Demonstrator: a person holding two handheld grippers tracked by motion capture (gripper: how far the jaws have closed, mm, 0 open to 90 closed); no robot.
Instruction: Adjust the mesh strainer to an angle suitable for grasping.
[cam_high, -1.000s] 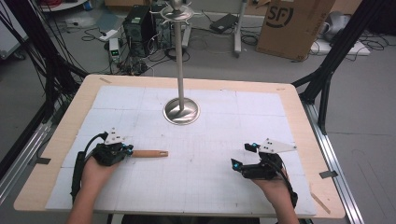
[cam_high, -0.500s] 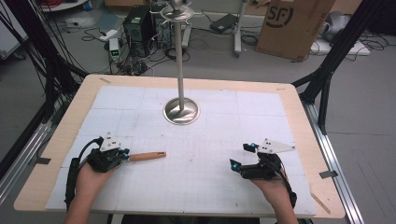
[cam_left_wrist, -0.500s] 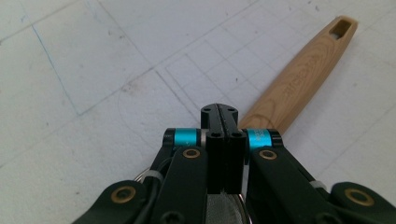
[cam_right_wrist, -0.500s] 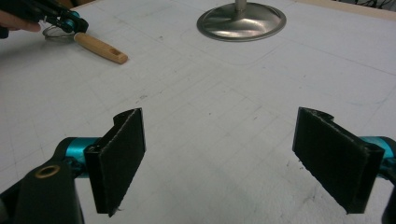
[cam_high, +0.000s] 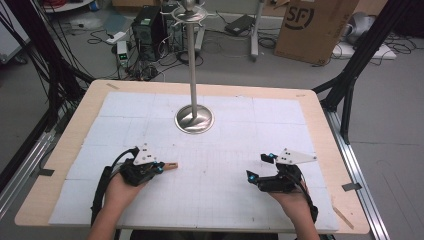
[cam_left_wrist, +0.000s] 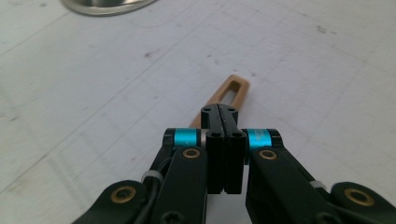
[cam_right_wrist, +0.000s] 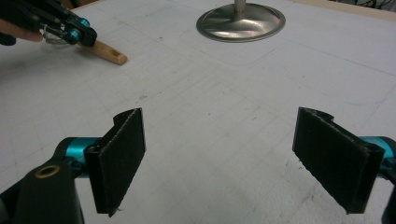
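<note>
Near the worktop's (cam_high: 60, 165) left edge, toward the near side: left tongs (cam_high: 159, 167) clamped shut on a wooden handle (cam_left_wrist: 229, 93), flat, pale tan, slotted at its free end. Long axis roughly along the near edge, free end pointing at the right tongs (cam_high: 257, 167). Right tongs wide open, nothing between the black felt-like pads (cam_right_wrist: 122, 154), well apart. Polished steel stand base (cam_high: 194, 119) beyond, toward the far edge.

Black gripper (cam_left_wrist: 223, 112) frames, teal collars, brass screws, grey three-cornered plates, trailing black cables, perhaps felt-faced pads (cam_right_wrist: 122, 158)
</note>
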